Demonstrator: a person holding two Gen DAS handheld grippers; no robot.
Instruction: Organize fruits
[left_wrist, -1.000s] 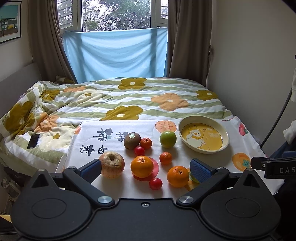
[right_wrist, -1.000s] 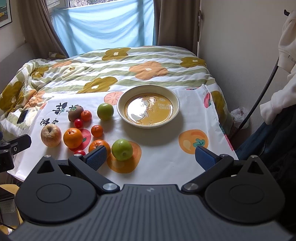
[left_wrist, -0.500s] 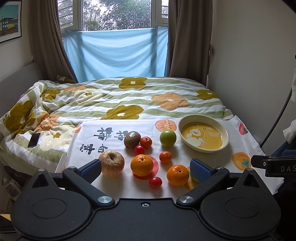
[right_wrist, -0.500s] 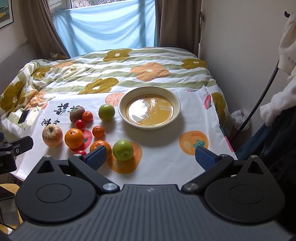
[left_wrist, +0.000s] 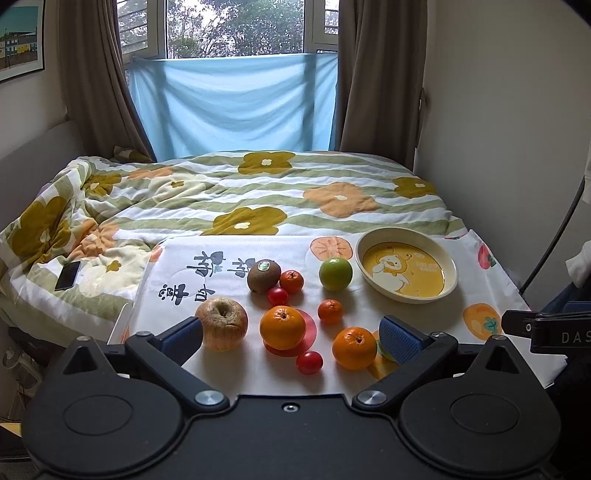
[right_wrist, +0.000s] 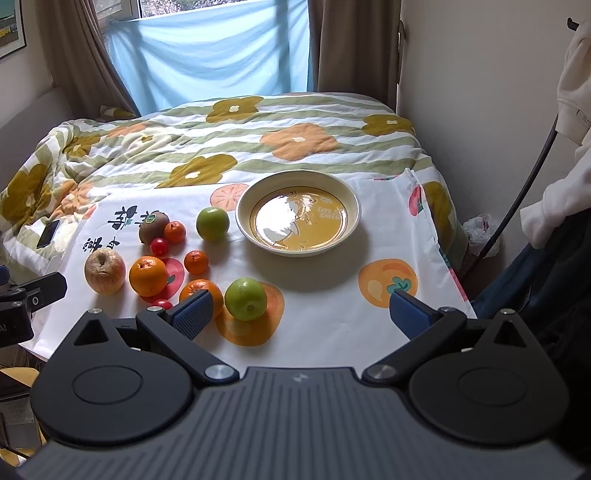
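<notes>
Nothing sorted yet: bowl (right_wrist: 297, 249) empty near cloth's (right_wrist: 332, 332) far edge, all fruits (right_wrist: 147, 276) loose toward its left edge, left gripper (left_wrist: 291, 334) and right gripper (right_wrist: 301, 314) both spread, holding nothing.

My right gripper (right_wrist: 302, 313) hangs with jaws spread wide above the white fruit-printed cloth (right_wrist: 325, 332); a round green apple (right_wrist: 245, 299) sits just beside my left blue pad (right_wrist: 194, 314).

The left tongs' pad (left_wrist: 400, 339) hides most of a green apple (left_wrist: 383, 352).
</notes>
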